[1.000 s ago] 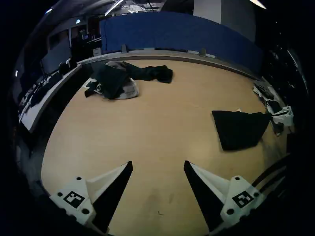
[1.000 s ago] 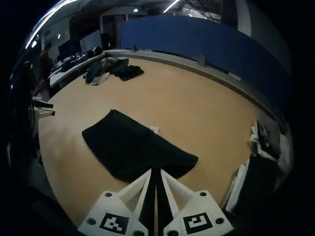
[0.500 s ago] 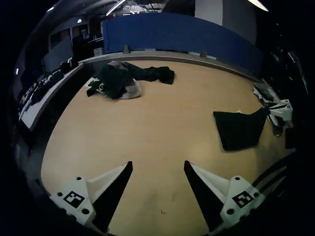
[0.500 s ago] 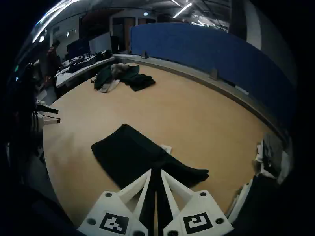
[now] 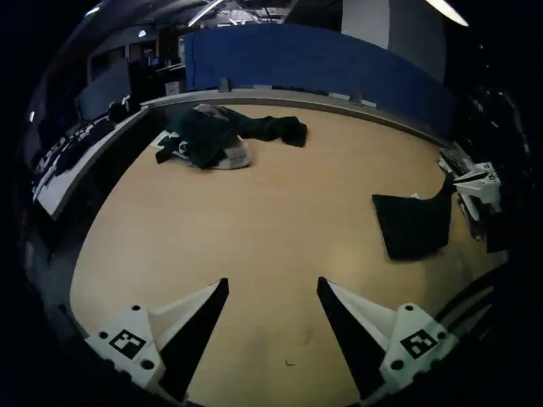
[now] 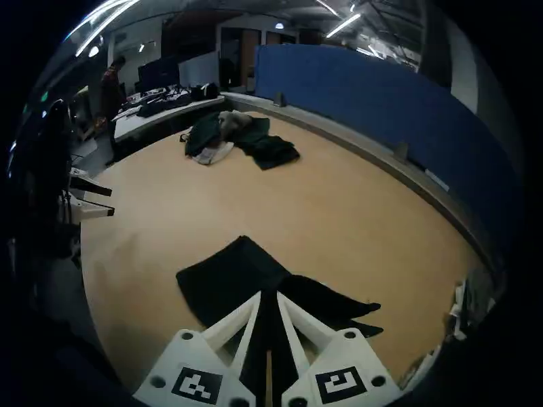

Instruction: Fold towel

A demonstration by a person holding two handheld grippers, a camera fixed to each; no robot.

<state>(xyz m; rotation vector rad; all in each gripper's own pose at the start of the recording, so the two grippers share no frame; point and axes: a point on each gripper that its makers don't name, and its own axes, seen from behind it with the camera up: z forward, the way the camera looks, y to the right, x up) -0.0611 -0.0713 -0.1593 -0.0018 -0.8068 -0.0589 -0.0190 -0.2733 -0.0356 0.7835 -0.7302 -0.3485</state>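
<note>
The light wooden desk [image 5: 224,224] lies broadly open; a heap of dark and grey clothes [image 5: 214,136] crowds its far edge.

A dim open-plan office or lab workspace; a broad, curved light-wood table [image 5: 237,217] spreads ahead of the left gripper [image 5: 271,280], bounded at its far edge by a long blue partition screen [image 5: 319,61]; fluorescent strip lights [image 6: 343,24] run across the ceiling high above the right gripper [image 6: 269,295]; far ahead of it and to its left stand desks [image 6: 166,108] carrying monitors [image 6: 159,71] and clutter, with a person [image 6: 112,81] standing beside them; a heap of dark and pale garments [image 5: 217,136] lies far ahead-left of the left gripper on the table.
</note>
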